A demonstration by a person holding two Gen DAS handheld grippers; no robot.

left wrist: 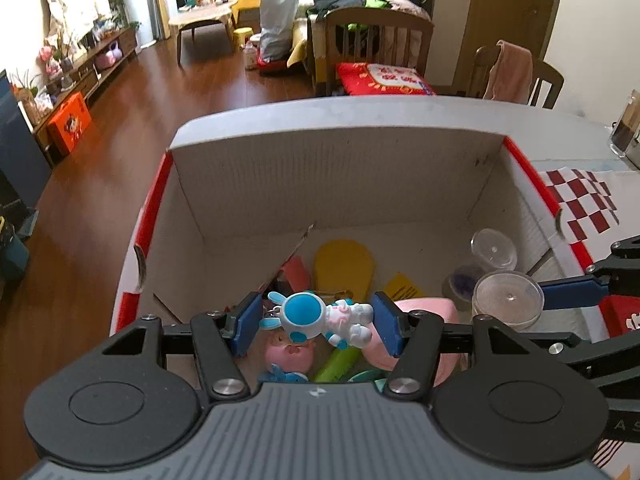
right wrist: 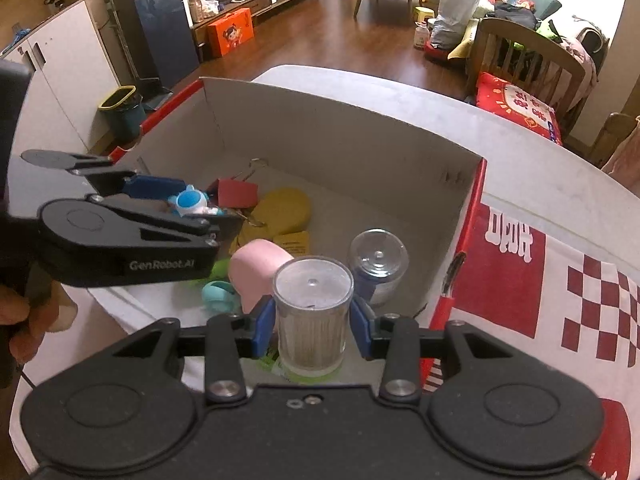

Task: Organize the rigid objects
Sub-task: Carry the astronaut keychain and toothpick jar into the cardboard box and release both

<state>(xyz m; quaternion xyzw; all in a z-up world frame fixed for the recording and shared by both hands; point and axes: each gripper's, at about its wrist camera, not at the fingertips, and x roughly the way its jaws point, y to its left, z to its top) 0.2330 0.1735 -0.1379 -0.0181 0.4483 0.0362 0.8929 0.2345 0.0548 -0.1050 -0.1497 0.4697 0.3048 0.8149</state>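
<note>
Already over the cardboard box (right wrist: 340,128), the left gripper (left wrist: 316,322) jaws clasp an astronaut figurine (left wrist: 320,318) and the right gripper (right wrist: 313,322) jaws clamp a clear jar (right wrist: 313,312), whose smooth walls might slip onto items below.

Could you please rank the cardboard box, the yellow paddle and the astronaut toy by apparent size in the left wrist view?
1. cardboard box
2. yellow paddle
3. astronaut toy, though it sits nearer the camera, so its rank is unsure.

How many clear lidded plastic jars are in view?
2. One jar is clamped in the right gripper above the box; the other jar stands inside it. More may be hidden.
</note>
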